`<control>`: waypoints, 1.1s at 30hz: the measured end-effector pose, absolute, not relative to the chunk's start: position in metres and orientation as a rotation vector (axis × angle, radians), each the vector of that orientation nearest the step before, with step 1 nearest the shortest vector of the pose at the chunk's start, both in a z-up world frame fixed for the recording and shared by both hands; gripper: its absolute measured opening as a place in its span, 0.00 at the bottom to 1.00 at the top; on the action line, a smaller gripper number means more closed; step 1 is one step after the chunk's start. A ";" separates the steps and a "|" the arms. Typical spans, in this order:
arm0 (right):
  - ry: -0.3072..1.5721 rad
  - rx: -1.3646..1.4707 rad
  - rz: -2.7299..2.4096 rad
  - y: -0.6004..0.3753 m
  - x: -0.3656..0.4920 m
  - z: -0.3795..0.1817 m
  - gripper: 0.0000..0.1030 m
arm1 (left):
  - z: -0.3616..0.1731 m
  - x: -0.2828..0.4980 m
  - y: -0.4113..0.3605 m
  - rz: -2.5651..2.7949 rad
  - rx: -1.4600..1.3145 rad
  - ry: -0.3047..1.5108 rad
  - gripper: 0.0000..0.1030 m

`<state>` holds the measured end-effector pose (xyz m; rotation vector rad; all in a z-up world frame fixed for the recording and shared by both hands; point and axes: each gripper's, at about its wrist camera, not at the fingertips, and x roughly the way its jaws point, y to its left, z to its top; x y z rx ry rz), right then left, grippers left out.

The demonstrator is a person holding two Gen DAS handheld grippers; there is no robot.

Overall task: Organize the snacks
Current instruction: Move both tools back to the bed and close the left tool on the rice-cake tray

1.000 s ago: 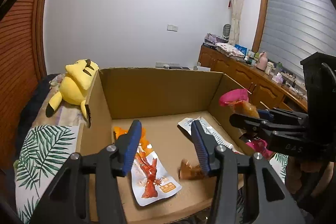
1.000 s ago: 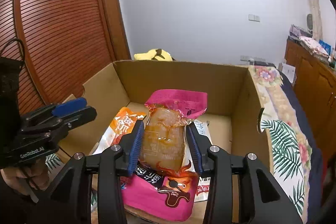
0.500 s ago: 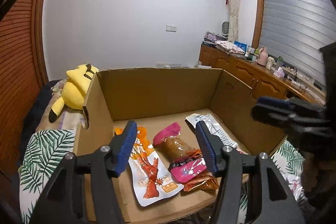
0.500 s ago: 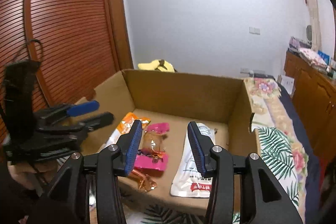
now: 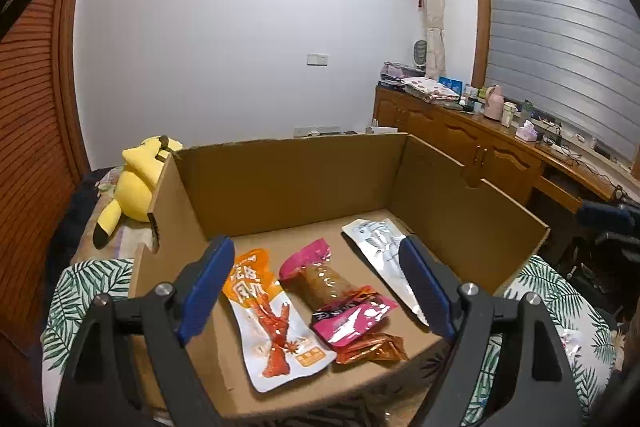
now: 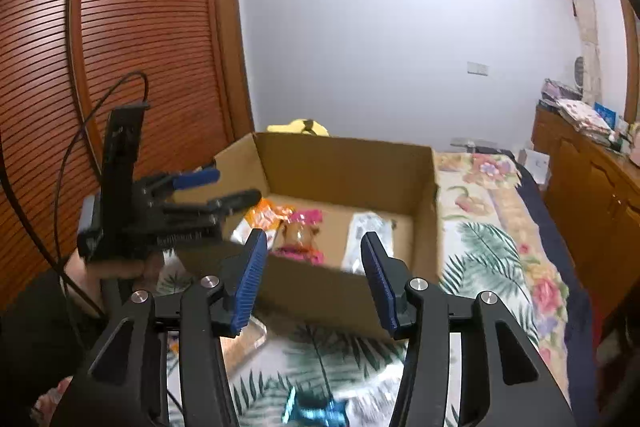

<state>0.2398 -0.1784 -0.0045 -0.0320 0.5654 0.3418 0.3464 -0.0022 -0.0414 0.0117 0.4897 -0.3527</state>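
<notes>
An open cardboard box (image 5: 304, 183) stands on the bed and holds several snack packs: an orange-and-white chicken-feet pack (image 5: 272, 315), a pink sausage pack (image 5: 336, 299), a small orange pack (image 5: 372, 347) and a white pack (image 5: 380, 247). My left gripper (image 5: 316, 287) is open and empty above the box's near edge. My right gripper (image 6: 316, 283) is open and empty, drawn back in front of the box (image 6: 344, 167). A blue wrapper (image 6: 312, 413) lies on the bedspread below it. The left gripper also shows in the right wrist view (image 6: 216, 191).
A yellow plush toy (image 5: 136, 183) lies behind the box on the left. A leaf-print bedspread (image 6: 480, 247) covers the bed. A wooden louvred wardrobe (image 6: 120, 47) stands left, a wooden cabinet (image 5: 480, 147) with clutter on the right.
My right gripper let go of the pink sausage pack in the box, opened and pulled back out of the box. My left gripper opened wider and rose slightly.
</notes>
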 end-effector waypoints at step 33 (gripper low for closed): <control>0.850 0.123 0.096 -0.282 0.140 -0.127 0.69 | -0.100 0.231 -0.050 -0.439 0.178 0.716 0.82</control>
